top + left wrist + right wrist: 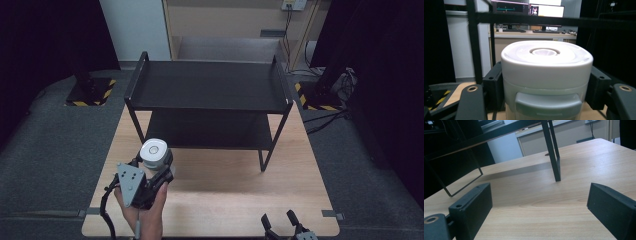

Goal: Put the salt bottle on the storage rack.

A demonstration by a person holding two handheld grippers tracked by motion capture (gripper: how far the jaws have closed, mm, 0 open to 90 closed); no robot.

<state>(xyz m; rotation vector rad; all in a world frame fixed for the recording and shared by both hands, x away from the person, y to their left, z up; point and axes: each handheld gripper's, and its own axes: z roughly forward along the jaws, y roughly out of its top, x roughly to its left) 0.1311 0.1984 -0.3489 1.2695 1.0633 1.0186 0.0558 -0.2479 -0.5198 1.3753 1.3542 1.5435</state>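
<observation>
High view has the left gripper (159, 172) pinching a white round plastic canister with a grey latch (154, 153) by its sides, over the pale wooden table (225, 190), just before the black two-tier metal shelf (210, 85). It looks rigid, smooth, probably light; gripping the body below the lid seems safest. Right gripper (280, 220) rests with jaws spread, holding nothing.

wooden table (215, 180), black shelf rack (210, 85) standing on it

A lab: black curtains, hazard-taped stands (90, 92), desk monitors (546, 10).
</observation>
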